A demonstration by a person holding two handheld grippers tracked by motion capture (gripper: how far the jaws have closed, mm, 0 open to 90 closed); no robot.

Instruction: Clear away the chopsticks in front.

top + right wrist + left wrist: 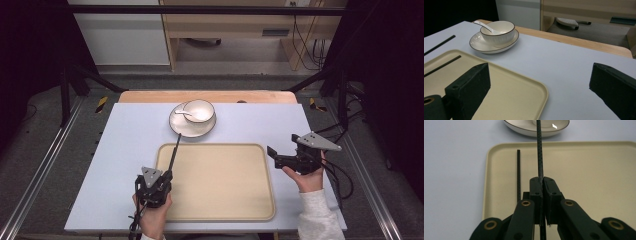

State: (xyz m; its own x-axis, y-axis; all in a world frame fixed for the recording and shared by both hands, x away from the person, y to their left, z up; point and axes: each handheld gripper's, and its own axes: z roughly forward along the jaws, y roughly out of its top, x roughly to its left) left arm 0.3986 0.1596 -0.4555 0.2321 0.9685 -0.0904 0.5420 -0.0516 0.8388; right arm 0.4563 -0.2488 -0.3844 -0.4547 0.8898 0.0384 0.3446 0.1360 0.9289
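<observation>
past left tool (541,182), chopstick (539,150) tip cut off.

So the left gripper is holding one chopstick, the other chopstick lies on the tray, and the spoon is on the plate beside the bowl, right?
Not quite: the spoon sits inside the bowl, as the right gripper view shows. The left gripper does hold one chopstick, and the other chopstick lies on the tray.
</observation>
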